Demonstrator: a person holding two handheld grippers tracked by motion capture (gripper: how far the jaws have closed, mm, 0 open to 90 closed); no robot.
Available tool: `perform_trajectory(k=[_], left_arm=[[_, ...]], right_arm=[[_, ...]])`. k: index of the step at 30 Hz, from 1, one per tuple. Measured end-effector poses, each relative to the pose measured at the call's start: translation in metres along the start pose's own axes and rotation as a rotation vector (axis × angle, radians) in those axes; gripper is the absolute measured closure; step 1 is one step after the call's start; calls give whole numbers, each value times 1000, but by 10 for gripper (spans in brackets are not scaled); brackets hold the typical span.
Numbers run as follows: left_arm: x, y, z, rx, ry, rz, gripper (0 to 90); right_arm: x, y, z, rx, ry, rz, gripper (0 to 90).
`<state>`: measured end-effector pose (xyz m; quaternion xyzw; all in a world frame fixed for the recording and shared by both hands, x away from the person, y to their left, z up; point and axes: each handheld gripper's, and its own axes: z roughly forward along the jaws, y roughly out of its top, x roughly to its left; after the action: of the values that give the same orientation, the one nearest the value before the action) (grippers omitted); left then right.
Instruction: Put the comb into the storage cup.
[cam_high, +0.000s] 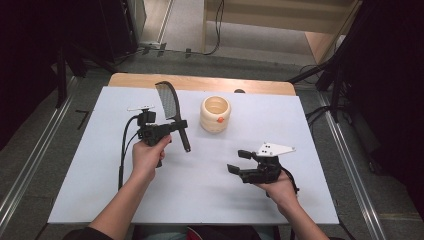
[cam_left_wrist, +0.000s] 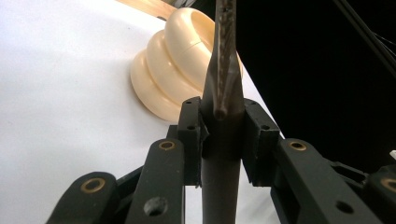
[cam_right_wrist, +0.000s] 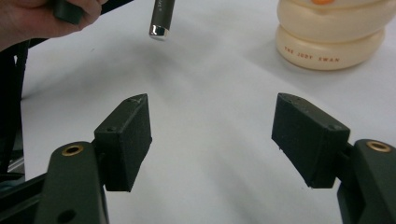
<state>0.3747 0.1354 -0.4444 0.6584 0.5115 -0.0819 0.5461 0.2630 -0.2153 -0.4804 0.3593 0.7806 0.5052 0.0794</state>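
Left gripper (cam_high: 172, 125) clamped on the handle of a grater (cam_high: 172, 111), fingers (cam_left_wrist: 190, 135) pressing both sides of the dark shaft. Grater held above the desk (cam_high: 90, 165), blade end up and away, handle end down toward the person; long axis running roughly near-to-far in the high view, slightly tilted. Cream ribbed pot (cam_high: 215, 114) just beside the blade, to its right, not touching as far as visible. Right gripper (cam_high: 239, 161) low over the desk on the right side, fingers (cam_right_wrist: 125, 140) wide apart, nothing between them. From the right gripper view, grater handle tip (cam_right_wrist: 161, 18) ahead and to the upper left, well apart from the fingers. Likely next: right gripper toward the free handle end or the pot; pot nearer to straight ahead, handle off to the left.
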Motion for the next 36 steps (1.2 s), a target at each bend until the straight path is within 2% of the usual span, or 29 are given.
perform_trajectory(k=[26,36], left_arm=[[1,5,0,-2,-22,16,726],[-6,13,2,7,-36,61,727]], right_arm=[[-7,-29,-34,44,-33,28,265],[-9,-34,-47,36,-38,47,265]])
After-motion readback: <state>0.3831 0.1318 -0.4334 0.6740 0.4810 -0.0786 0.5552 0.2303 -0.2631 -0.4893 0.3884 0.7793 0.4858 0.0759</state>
